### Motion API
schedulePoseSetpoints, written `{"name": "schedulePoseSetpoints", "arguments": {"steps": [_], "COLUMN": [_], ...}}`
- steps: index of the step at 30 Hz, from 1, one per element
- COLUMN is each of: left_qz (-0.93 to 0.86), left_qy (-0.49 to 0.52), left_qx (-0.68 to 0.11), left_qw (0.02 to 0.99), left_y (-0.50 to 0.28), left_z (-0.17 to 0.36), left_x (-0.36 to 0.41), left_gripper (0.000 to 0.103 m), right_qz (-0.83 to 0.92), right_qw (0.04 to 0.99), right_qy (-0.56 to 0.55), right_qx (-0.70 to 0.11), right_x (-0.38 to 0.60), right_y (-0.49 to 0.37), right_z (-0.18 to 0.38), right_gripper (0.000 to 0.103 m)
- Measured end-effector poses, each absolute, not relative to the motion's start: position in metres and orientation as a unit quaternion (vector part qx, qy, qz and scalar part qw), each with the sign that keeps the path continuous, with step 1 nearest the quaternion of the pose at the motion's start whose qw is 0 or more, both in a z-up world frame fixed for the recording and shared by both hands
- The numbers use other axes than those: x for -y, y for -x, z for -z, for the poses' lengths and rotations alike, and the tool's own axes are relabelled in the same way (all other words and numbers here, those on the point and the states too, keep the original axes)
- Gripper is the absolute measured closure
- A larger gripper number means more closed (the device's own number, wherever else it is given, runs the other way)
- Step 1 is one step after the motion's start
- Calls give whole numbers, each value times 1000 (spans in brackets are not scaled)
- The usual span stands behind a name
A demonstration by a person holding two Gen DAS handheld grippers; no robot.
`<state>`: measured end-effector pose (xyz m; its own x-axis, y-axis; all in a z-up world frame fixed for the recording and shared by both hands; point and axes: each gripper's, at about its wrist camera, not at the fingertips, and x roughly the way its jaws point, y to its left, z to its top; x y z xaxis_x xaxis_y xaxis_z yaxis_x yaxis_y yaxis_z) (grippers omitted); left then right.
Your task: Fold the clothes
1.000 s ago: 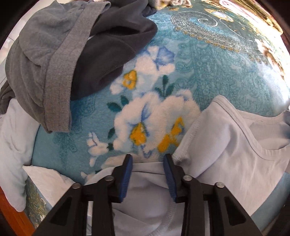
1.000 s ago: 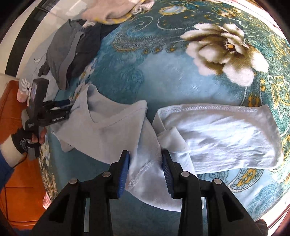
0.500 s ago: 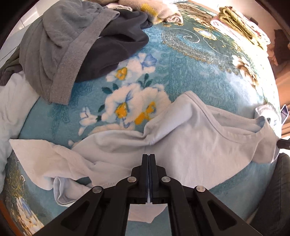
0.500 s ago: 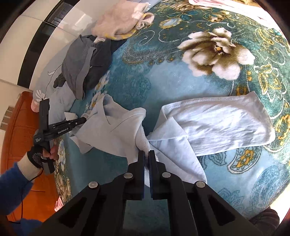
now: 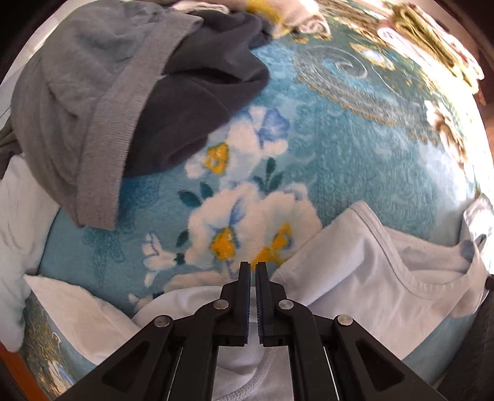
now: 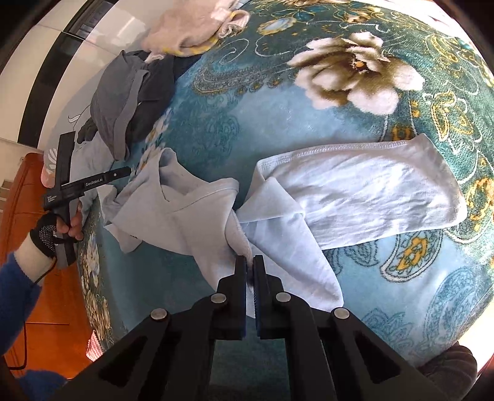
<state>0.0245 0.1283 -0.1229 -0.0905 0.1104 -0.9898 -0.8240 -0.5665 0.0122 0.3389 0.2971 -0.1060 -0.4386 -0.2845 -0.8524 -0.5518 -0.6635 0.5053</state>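
A pale blue shirt (image 6: 355, 185) lies crumpled on a blue flowered blanket (image 6: 262, 117). Its middle is bunched and its far end reaches my left gripper (image 6: 125, 170), seen from the side in a gloved hand (image 6: 52, 228). My right gripper (image 6: 250, 259) is shut on the bunched fold at the shirt's near edge. In the left wrist view my left gripper (image 5: 252, 268) points down, shut on the shirt (image 5: 370, 262) near a stitched hem, and cloth shows in the thin slit between its jaws. The neckline lies to its right.
A heap of grey and dark garments (image 5: 92, 108) (image 6: 123, 101) lies beyond the shirt, with a pink and cream garment (image 6: 191, 27) behind it. White cloth (image 5: 21, 216) hangs at the blanket's left edge. Folded items (image 5: 432, 40) sit far right. An orange wooden surface (image 6: 31, 308) lies below the bed's edge.
Both grippers went from open over the shirt to shut on it. The shirt has been drawn up into a bunch in the middle. The left gripper rose, then came back down.
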Motion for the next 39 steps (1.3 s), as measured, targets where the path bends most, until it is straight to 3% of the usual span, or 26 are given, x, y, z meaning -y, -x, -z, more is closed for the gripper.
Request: {"name": "schedulePoseSetpoints", "arguments": {"steps": [3, 9, 13, 21, 28, 33, 35, 39], "left_qz": [-652, -645, -629, -593, -585, -575, -571, -590], "left_qy": [563, 553, 552, 550, 570, 584, 586, 567], "left_qx": [-351, -370, -391, -434, -418, -406, -397, -395], "left_qw": [369, 374, 384, 396, 397, 406, 416, 418], "left_y": [-45, -57, -56, -63, -54, -56, -61, -78], "left_z": [130, 135, 139, 144, 142, 139, 137, 131], "left_x": [-130, -130, -134, -153, -164, -163, -163, -160], "left_gripper": [88, 87, 79, 79, 79, 84, 96, 102], "right_qz": [-746, -739, -737, -722, -713, -713, -713, -717], "right_qw": [91, 84, 84, 77, 91, 89, 88, 86], "right_qy": [520, 531, 531, 555, 569, 572, 572, 571], "right_qx": [-405, -406, -409, -406, -400, -397, -395, -391], "right_x": [-299, -297, -299, -295, -301, -301, -300, -297], "right_y": [-340, -336, -337, -327, -320, -318, -317, -316], "right_z": [106, 112, 112, 124, 132, 135, 134, 131], "right_gripper": [99, 99, 98, 98, 97, 93, 93, 89]}}
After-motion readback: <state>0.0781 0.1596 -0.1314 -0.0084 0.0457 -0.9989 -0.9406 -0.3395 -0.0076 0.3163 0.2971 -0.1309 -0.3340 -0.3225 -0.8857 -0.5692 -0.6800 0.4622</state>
